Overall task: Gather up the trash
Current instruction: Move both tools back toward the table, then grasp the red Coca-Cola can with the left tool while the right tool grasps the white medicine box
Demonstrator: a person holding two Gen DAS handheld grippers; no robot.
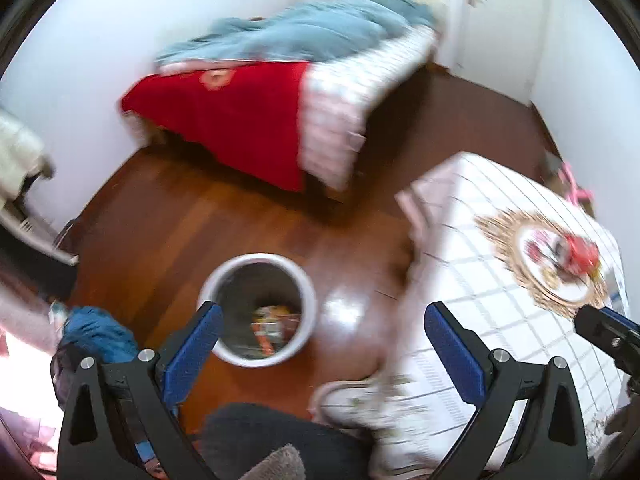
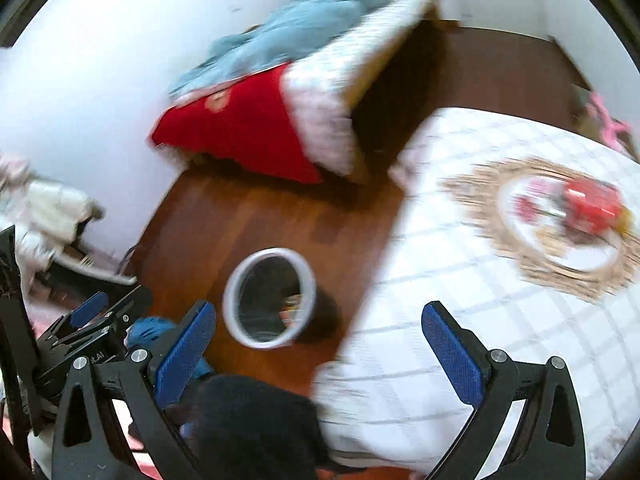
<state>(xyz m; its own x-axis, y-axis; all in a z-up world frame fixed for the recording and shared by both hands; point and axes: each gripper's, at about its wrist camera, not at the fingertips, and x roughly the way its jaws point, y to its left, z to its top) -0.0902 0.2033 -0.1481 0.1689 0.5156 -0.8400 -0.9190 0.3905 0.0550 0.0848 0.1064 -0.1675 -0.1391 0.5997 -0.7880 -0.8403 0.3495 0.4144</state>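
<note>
A white round bin stands on the wooden floor below me, with colourful wrappers at its bottom. It also shows in the right wrist view. A red wrapper lies on a white plate on the checked table; the right wrist view shows the wrapper too. My left gripper is open and empty, above the floor between bin and table. My right gripper is open and empty, over the table's left edge.
A table with a white checked cloth fills the right side. A bed with red and blue covers stands against the far wall. A blue cloth lies on the floor at left. My shoe is beside the table.
</note>
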